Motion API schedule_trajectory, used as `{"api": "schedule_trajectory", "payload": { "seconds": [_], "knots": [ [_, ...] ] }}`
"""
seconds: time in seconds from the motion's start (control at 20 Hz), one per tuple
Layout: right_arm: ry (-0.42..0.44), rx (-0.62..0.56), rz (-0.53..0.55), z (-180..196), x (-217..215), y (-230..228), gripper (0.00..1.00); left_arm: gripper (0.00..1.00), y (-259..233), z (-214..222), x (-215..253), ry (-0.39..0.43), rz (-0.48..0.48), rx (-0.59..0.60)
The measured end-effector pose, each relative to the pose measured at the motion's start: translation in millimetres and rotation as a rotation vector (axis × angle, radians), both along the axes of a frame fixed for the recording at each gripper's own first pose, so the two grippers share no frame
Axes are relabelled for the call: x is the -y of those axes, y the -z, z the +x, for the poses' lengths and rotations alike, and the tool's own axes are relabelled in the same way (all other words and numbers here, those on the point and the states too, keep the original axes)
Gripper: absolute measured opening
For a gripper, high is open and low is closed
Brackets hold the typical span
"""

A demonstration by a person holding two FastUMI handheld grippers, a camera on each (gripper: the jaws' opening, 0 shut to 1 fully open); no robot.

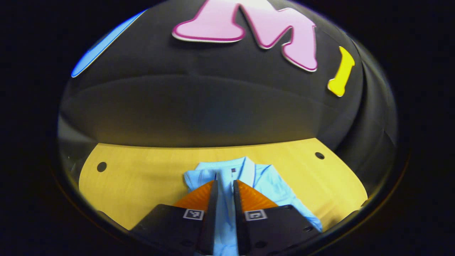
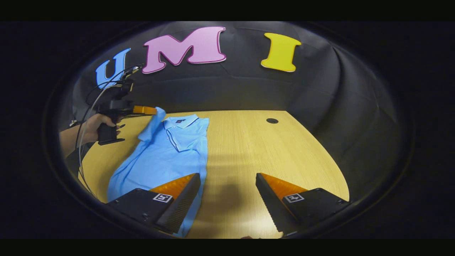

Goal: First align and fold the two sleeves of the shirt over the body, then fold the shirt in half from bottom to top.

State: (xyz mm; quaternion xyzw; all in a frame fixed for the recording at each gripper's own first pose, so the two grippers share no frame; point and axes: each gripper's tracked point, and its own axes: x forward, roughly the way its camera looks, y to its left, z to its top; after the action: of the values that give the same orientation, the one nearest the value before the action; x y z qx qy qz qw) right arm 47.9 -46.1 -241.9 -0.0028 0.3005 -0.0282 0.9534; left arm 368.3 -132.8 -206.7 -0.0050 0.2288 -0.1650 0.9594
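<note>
Slippage is the main risk, as I judge it: the left gripper [image 1: 224, 186] is clenched on a thin pinch of the light blue shirt [image 2: 167, 153], cloth running up through the narrow gap between its fingers in the left gripper view, and so little fabric could slide free if the sleeve is drawn across too fast; a second risk is that the pull drags the whole garment over the smooth table [image 2: 249, 149] instead of folding it, since nothing pins the body down — the right gripper [image 2: 227, 192] hangs released, jaws wide apart, over bare wood just beside the shirt's hem edge, touching nothing; a crooked fold could follow too, if the lifted sleeve is laid down out of line with the side already turned in. In the right gripper view the shirt lies flat, collar towards the far wall, one edge running straight as if already folded, while the other sleeve is raised off the table at the far gripper, held by a hand [image 2: 93, 128] with a cable trailing from it. Cloth looks soft, limp, lightly creased — a polo with a ribbed collar [image 2: 185, 121] and short placket; it will sag and bunch wherever it is unsupported. Tabletop is pale wood grain, rounded at the front, with a dark round hole [image 2: 272, 121] near its far corner.
</note>
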Motion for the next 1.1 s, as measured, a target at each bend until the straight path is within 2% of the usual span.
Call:
{"api": "schedule_trajectory", "payload": {
  "seconds": [0.15, 0.2, 0.3, 0.35, 0.5, 0.65, 0.8, 0.95, 1.1],
  "knots": [
    [0.038, 0.013, 0.024, -15, 2, -4, 0.98, 1.00, -7, -25, 11, 0.031, 0.005, 0.022],
    [0.045, 0.016, 0.022, -26, 2, -6, 0.98, 0.96, -11, -37, 6, 0.026, 0.018, 0.035],
    [0.044, 0.012, 0.029, -45, -3, -6, 0.95, 0.98, -19, -72, -8, 0.022, 0.048, 0.057],
    [0.040, 0.005, 0.034, -53, -7, -5, 0.99, 0.98, -24, -94, -18, 0.018, 0.058, 0.066],
    [0.010, -0.036, 0.071, -86, -34, 7, 0.99, 0.97, -25, -195, -62, -0.020, 0.077, 0.052],
    [-0.043, -0.080, 0.078, -110, -58, 20, 0.99, 0.97, -3, -279, -92, -0.050, 0.097, 0.004],
    [-0.086, -0.143, 0.078, -136, -77, 43, 0.99, 0.97, 41, -354, -109, -0.071, 0.140, -0.072],
    [-0.092, -0.185, 0.091, -147, -88, 62, 0.99, 0.97, 74, -387, -115, -0.112, 0.141, -0.131],
    [-0.103, -0.209, 0.089, -151, -96, 76, 0.99, 0.97, 104, -401, -119, -0.137, 0.148, -0.190]
  ]
}}
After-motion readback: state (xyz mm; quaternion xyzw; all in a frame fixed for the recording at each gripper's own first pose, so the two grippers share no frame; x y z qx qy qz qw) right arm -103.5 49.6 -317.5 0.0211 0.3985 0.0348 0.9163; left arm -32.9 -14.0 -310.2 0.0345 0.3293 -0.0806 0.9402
